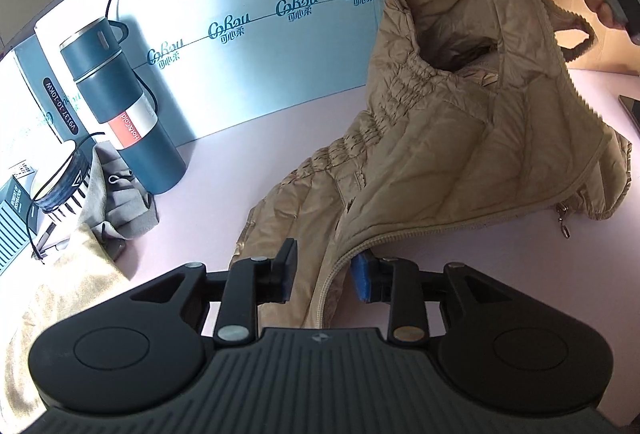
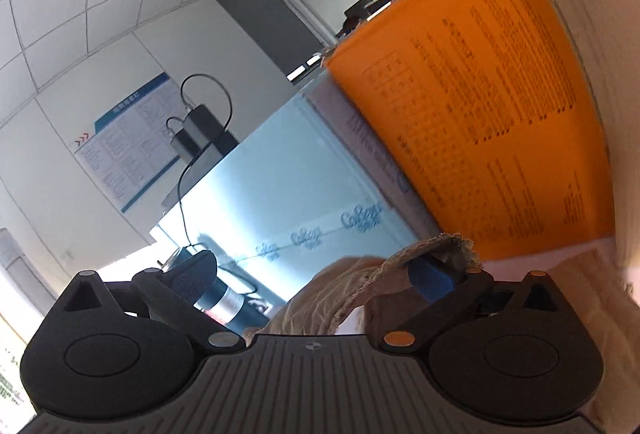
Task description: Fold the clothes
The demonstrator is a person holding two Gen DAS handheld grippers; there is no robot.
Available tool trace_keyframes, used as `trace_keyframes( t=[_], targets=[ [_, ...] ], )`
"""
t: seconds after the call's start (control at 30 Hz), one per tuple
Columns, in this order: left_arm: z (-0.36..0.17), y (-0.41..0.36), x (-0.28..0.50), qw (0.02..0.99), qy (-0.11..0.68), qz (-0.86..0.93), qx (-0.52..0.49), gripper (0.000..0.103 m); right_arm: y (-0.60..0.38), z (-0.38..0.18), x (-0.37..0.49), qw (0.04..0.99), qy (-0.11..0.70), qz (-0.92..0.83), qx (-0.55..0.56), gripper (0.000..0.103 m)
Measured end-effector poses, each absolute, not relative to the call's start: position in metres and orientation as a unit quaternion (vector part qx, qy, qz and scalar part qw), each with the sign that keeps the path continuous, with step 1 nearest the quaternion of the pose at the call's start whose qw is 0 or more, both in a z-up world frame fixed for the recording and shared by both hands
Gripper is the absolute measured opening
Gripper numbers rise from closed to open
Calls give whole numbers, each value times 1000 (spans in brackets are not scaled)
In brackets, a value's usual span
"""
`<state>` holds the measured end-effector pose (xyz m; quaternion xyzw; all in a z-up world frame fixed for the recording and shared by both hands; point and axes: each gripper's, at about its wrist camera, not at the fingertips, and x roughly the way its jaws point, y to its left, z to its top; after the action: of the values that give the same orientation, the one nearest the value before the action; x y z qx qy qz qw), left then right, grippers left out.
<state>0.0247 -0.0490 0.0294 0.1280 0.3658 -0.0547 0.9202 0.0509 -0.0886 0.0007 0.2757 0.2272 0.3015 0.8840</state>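
1. Tan quilted puffer vest with a toothed zipper lies crumpled on the pale table, its collar lifted.
2. Left gripper is part open; the zipper hem sits between its pads, seemingly unpinched.
3. Right gripper gapes wide, fabric draped over one blue pad.
4. A smooth teal flask stands nearby.

Beige quilted vest, unzipped, collar lifted, hem on table.
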Motion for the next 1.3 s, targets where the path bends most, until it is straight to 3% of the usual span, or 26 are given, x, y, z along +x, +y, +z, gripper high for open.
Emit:
trace_keyframes(
  t=[0.27,0.67,0.93,1.3],
  targets=[
    [28,-46,37,920,375,-50,104,24,-91,-23,79,880,318,256,241,103],
    [31,-37,57,920,380,-16,88,24,-113,-69,-31,863,350,250,265,103],
    [31,-41,62,914,387,5,117,25,-73,-100,-76,841,440,283,138,103],
    [35,-29,88,910,398,34,109,26,-17,-86,-41,830,444,335,42,103]
  ],
)
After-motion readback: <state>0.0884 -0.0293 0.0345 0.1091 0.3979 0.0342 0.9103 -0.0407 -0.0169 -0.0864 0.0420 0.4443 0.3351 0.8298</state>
